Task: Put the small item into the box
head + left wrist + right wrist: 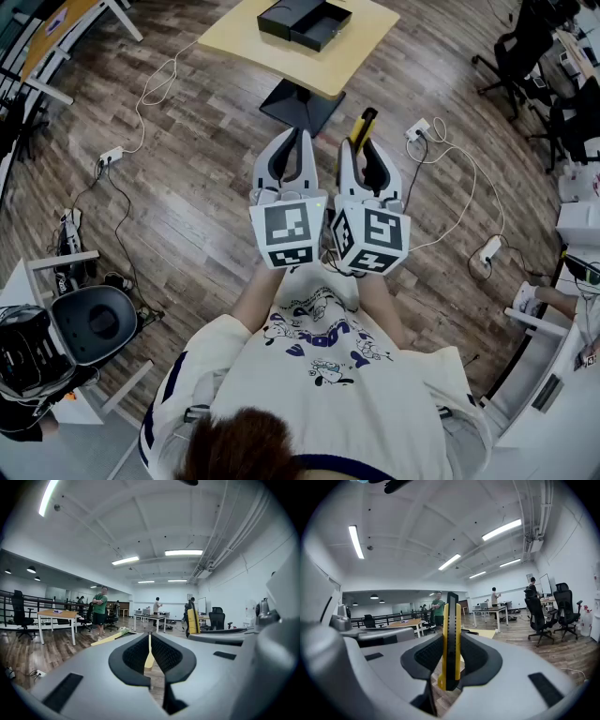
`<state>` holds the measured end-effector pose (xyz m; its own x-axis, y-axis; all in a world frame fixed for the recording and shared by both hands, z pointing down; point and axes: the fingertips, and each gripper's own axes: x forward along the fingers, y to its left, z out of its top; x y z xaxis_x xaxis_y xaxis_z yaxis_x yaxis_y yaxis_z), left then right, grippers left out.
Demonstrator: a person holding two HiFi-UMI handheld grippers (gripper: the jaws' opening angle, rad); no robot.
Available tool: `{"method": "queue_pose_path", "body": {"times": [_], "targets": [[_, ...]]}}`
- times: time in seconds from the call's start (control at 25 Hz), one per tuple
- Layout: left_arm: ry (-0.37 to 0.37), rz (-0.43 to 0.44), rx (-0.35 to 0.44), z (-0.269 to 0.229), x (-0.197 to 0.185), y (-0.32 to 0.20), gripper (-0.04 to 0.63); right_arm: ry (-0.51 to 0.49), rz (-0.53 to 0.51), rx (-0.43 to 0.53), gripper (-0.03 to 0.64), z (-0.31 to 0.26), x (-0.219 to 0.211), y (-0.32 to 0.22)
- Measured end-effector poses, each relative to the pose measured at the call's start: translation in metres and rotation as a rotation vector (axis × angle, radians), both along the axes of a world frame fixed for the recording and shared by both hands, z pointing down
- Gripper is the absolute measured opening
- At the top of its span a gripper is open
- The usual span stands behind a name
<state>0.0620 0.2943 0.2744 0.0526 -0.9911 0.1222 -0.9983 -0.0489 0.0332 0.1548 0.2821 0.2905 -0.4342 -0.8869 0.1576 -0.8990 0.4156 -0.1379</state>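
Note:
A black open box (305,23) sits on a small yellow table (361,56) ahead of me. I hold both grippers side by side in front of my chest, well short of that table. My right gripper (366,155) is shut on a yellow and black utility knife (363,127), which stands upright between the pads (451,639) and sticks out past the fingertips. My left gripper (292,145) is shut with nothing in it; only a thin slit shows between its pads (150,656). The knife (192,620) also appears at the right of the left gripper view.
Cables and power strips (111,155) lie on the wood floor to both sides of the table's black foot (295,103). A black stool (94,323) stands at my left, office chairs (520,52) at the far right. People (99,611) and desks stand in the distance.

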Motion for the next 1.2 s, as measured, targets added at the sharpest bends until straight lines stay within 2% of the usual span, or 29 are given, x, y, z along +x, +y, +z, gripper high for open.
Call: {"method": "queue_pose_path", "body": {"times": [0.6,0.88,1.2], "targets": [[0.006,-0.003,-0.026,0.006,-0.002,-0.013,0.026,-0.007,-0.005,-0.023,0.121,0.004,-0.002,-0.014],[0.011,0.006,-0.027,0.006,-0.017,-0.05,0.026,0.003,-0.003,-0.022,0.121,0.004,-0.019,-0.052],[0.008,0.036,-0.026,0.003,-0.048,-0.117,0.026,-0.006,0.028,-0.031,0.121,0.002,-0.048,-0.117]]}}
